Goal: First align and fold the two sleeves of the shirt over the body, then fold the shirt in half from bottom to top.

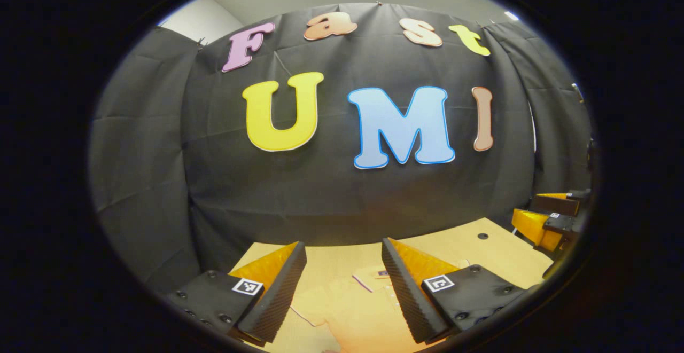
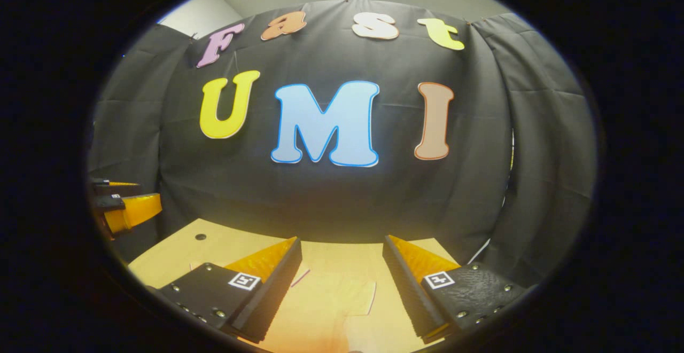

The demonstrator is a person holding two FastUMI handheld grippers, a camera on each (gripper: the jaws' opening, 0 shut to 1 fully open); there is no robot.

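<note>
A pale orange shirt (image 1: pixel 347 310) lies flat on the wooden table (image 1: pixel 481 251), its collar toward the booth wall. My left gripper (image 1: pixel 342 267) hangs open above it, nothing between its fingers. In the right gripper view the same shirt (image 2: pixel 342 299) shows below my right gripper (image 2: pixel 342 262), which also stands open and holds nothing, well above the cloth. The right gripper (image 1: pixel 550 219) appears at the right edge of the left gripper view. The left gripper (image 2: pixel 120 209) shows at the left edge of the right gripper view. Most of the shirt is out of sight below both views.
The table's far edge (image 2: pixel 331 243) meets the black cloth wall. A small dark hole (image 1: pixel 482 235) sits in the tabletop near the back right corner; the same hole (image 2: pixel 200 236) shows at the left in the right gripper view.
</note>
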